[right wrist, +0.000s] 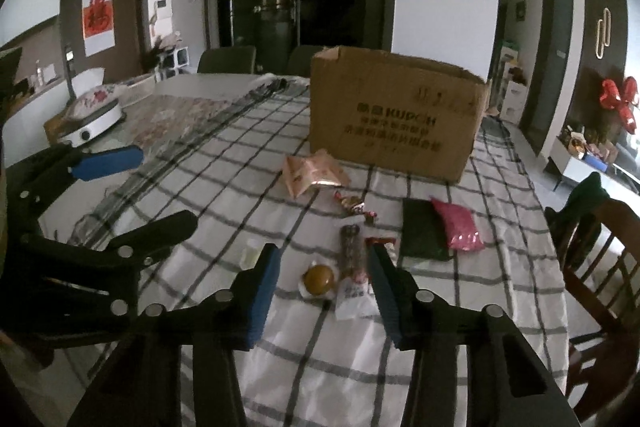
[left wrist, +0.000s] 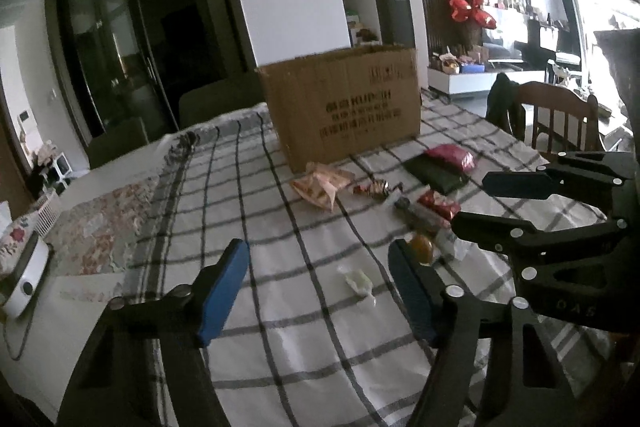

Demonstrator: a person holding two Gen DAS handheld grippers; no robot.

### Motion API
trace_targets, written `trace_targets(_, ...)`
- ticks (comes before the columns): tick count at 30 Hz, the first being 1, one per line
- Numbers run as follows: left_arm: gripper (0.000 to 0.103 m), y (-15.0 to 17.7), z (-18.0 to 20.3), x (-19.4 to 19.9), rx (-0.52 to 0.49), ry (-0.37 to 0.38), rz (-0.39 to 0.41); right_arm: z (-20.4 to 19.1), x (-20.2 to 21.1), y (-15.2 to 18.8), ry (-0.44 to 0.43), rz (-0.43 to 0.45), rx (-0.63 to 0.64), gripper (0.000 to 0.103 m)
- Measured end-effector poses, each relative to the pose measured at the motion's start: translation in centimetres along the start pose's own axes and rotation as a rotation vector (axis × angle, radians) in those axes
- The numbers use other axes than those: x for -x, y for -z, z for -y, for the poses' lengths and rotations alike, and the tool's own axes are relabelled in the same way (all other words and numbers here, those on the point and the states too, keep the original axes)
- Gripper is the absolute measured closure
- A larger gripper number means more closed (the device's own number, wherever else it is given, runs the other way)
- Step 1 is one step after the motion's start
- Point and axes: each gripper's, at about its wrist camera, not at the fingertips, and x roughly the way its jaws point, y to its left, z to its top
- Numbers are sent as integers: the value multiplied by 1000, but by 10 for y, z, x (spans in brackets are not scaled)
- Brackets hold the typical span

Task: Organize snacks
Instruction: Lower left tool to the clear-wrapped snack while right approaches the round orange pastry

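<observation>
Several snacks lie on the checked tablecloth in front of an open cardboard box (left wrist: pixel 340 107) (right wrist: pixel 394 115). There is a beige packet (left wrist: pixel 322 183) (right wrist: pixel 314 173), a wrapped candy (left wrist: pixel 374 189) (right wrist: pixel 354 205), a dark bar (right wrist: pixel 352 253), a pink bag (left wrist: pixel 452 155) (right wrist: pixel 458 227), a dark green pack (left wrist: pixel 434 173) (right wrist: pixel 422 231), a round orange snack (left wrist: pixel 422 247) (right wrist: pixel 319 279) and a small pale candy (left wrist: pixel 358 281) (right wrist: pixel 250 251). My left gripper (left wrist: pixel 320 291) is open above the pale candy. My right gripper (right wrist: pixel 324 291) is open around the orange snack, above it.
A wooden chair (left wrist: pixel 560 115) (right wrist: pixel 600 267) with a dark garment stands at the table's right side. A white electric cooker (right wrist: pixel 94 115) (left wrist: pixel 24 279) sits on the floral mat at the left. Dark chairs (right wrist: pixel 228 59) stand behind the table.
</observation>
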Motion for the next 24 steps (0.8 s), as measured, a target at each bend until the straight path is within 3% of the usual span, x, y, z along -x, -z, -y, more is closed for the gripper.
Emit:
trace_targets(8, 48, 12, 4, -20, -21, 37, -46, -3, -23, 4, -30, -49, 15, 64)
trace_targets(24, 63, 20, 13, -53, -1, 117, -119, 0, -56, 11, -65, -116, -24, 70)
